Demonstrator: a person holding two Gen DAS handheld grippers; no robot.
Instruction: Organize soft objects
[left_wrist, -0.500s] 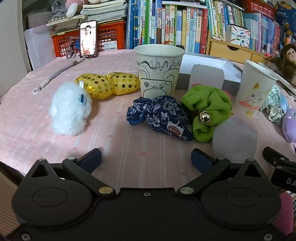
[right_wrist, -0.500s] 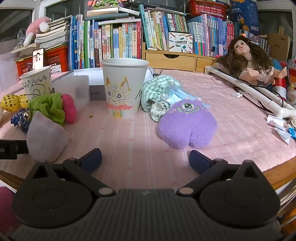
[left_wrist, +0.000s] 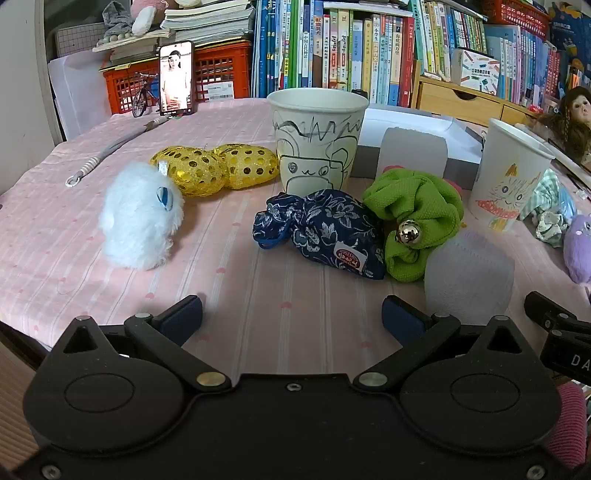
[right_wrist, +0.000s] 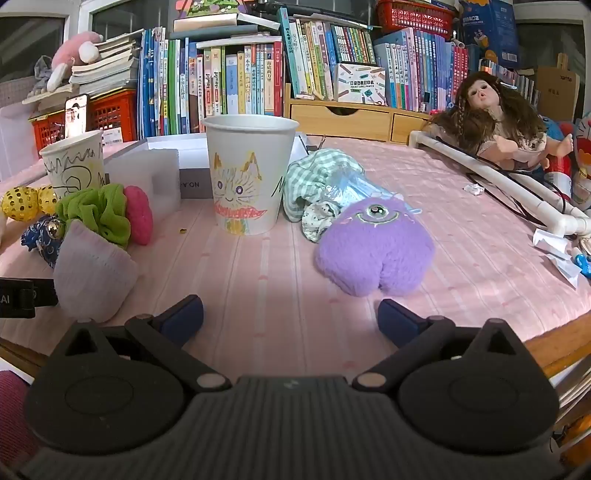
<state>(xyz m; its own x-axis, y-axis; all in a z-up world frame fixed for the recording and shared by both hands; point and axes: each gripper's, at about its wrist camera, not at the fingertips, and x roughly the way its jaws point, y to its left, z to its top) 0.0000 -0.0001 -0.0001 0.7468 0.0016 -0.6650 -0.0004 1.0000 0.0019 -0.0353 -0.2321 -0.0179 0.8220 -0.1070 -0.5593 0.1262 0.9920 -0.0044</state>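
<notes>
On the pink tablecloth lie a white fluffy toy, two yellow mesh balls, a blue floral pouch, a green scrunchie with a bell and a pale sponge block. A paper cup with a black drawing stands behind them. My left gripper hangs open near the front edge, nothing between its fingers. In the right wrist view a cat-drawn paper cup, a purple one-eyed plush and checked cloths sit ahead. My right gripper is open and empty.
A grey and white box stands behind the cups. Books and red crates line the back. A doll and a white pipe lie at the right. A phone stands at the back left.
</notes>
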